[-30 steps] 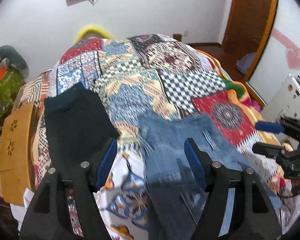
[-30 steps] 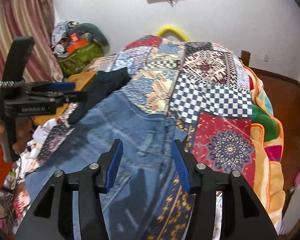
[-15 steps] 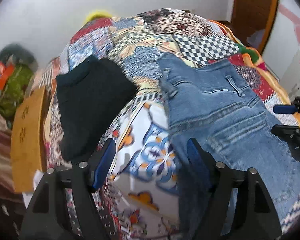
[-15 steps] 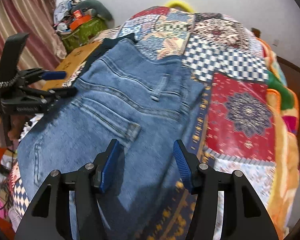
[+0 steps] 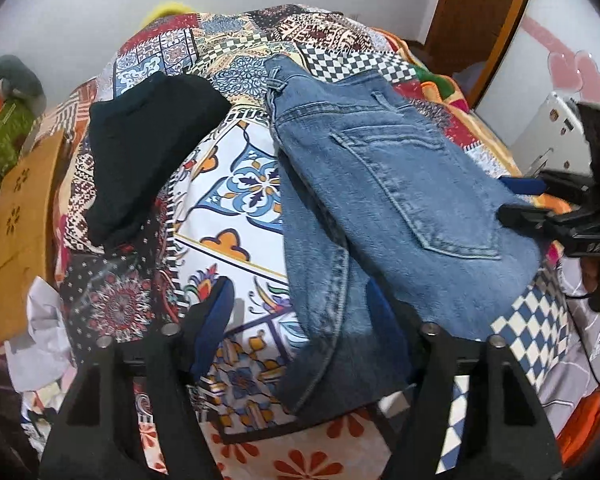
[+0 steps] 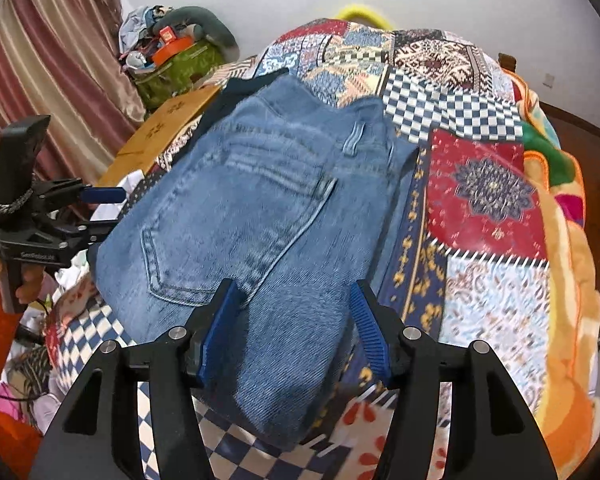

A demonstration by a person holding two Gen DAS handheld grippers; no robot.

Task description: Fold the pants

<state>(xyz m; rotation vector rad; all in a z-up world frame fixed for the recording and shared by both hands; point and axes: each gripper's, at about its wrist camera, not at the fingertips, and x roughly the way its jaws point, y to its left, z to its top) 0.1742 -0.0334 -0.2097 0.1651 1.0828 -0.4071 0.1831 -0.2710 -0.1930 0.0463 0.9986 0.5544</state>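
Folded blue jeans [image 5: 380,184] lie on the patchwork quilt, back pocket up; they also show in the right wrist view [image 6: 260,216]. My left gripper [image 5: 304,312] is open, its fingers astride the jeans' near left edge just above the cloth. My right gripper [image 6: 296,328] is open, its blue pads on either side of the jeans' near folded end. Each gripper shows in the other's view, the right [image 5: 540,204] at the jeans' right edge, the left [image 6: 96,212] at their left edge. Neither holds cloth.
A folded black garment [image 5: 140,148] lies on the quilt [image 5: 236,184] left of the jeans. A tan wooden board [image 5: 16,224] and a green bag [image 6: 176,68] with clutter stand beyond the bed's left side. A curtain [image 6: 40,60] hangs at the left, a wooden door [image 5: 480,12] at far right.
Both grippers have pulled back toward the near end of the bed and dipped lower. The jeans lie in the same place.
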